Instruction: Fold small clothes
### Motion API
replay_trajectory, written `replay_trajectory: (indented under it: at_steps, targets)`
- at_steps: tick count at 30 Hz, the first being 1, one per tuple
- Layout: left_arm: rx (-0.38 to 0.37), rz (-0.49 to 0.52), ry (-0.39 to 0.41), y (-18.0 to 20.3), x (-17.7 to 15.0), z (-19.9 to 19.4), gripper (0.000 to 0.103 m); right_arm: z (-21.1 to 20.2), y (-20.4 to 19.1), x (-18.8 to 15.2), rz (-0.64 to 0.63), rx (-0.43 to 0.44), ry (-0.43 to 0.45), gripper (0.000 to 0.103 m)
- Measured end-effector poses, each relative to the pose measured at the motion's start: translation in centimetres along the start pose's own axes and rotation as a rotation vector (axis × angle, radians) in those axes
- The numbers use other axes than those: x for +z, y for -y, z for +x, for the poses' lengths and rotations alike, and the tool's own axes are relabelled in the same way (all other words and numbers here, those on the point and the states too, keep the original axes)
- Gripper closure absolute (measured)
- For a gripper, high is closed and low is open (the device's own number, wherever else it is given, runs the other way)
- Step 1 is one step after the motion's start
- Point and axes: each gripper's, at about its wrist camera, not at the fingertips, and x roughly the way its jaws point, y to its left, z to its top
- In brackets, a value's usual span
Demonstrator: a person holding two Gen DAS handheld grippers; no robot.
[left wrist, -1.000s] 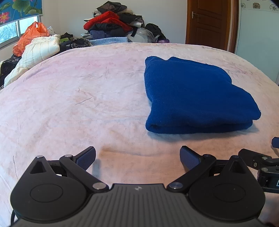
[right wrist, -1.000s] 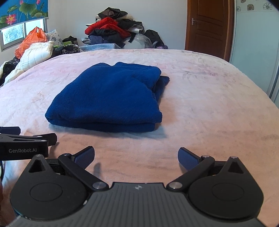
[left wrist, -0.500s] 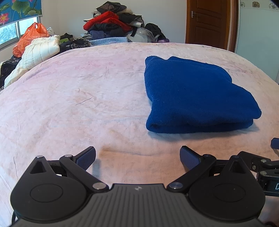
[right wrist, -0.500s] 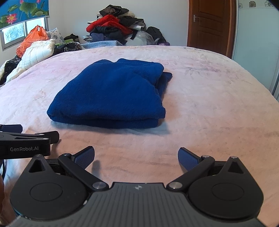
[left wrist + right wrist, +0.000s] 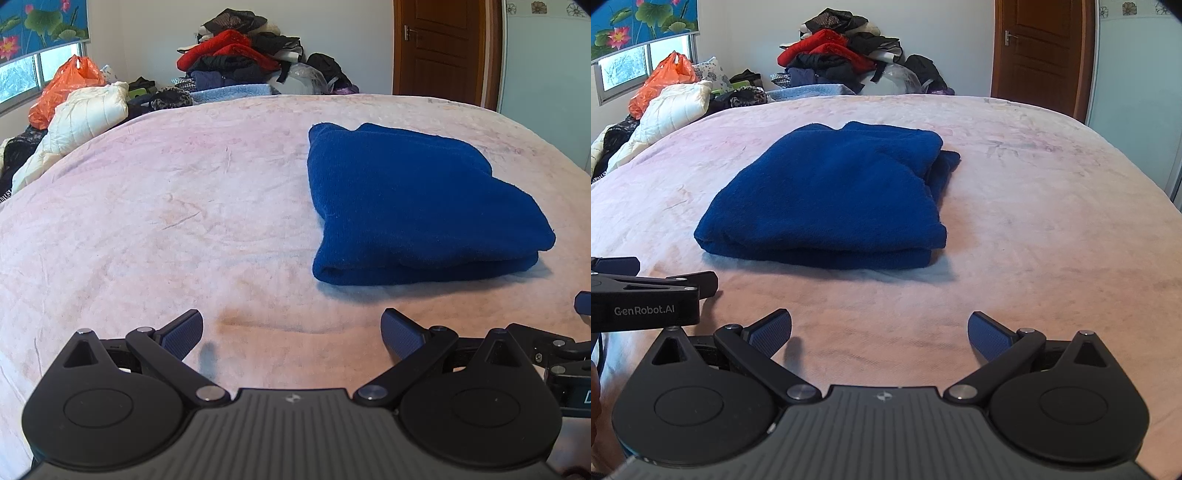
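A dark blue fleece garment (image 5: 413,206) lies folded in a thick rectangle on the pink bed cover (image 5: 147,229). It also shows in the right wrist view (image 5: 834,195), ahead and a little left. My left gripper (image 5: 291,332) is open and empty, low over the cover, short of the garment and to its left. My right gripper (image 5: 880,332) is open and empty, just in front of the garment's near edge. Neither touches the cloth.
A heap of red and dark clothes (image 5: 240,55) is piled beyond the bed's far edge. A white quilted jacket (image 5: 81,122) and an orange bag (image 5: 62,88) lie at the far left. A brown door (image 5: 439,48) stands at the back right.
Both grippers stay open and nearly still. The right wrist view has drifted slightly, so the garment sits a touch further right in it.
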Motion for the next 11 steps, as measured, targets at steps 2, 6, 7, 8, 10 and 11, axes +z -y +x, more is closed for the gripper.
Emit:
replay_trajectory:
  at_steps: [2, 6, 7, 8, 10, 11]
  targets:
    - [0.001, 0.005, -0.001, -0.1, 0.0, 0.0, 0.000, 0.1, -0.1, 0.0, -0.004, 0.006, -0.004, 0.000]
    - [0.005, -0.010, -0.007, -0.8, 0.3, -0.2, 0.000, 0.0, 0.0, 0.3, -0.019, 0.038, -0.009, 0.000]
    - [0.009, -0.019, -0.009, -1.1, 0.4, -0.2, 0.000, 0.0, 0.1, 0.4, -0.024, 0.054, -0.011, 0.000]
    - [0.011, -0.030, -0.012, -1.4, 0.6, -0.2, 0.000, 0.0, 0.1, 0.5, -0.031, 0.069, -0.013, 0.000]
    - [0.017, -0.053, -0.018, -2.2, 0.7, -0.3, 0.000, -0.1, 0.1, 0.8, -0.044, 0.085, -0.009, 0.000]
    - [0.020, -0.063, -0.019, -2.6, 0.8, -0.3, 0.000, -0.2, 0.0, 0.9, -0.050, 0.089, -0.007, 0.000]
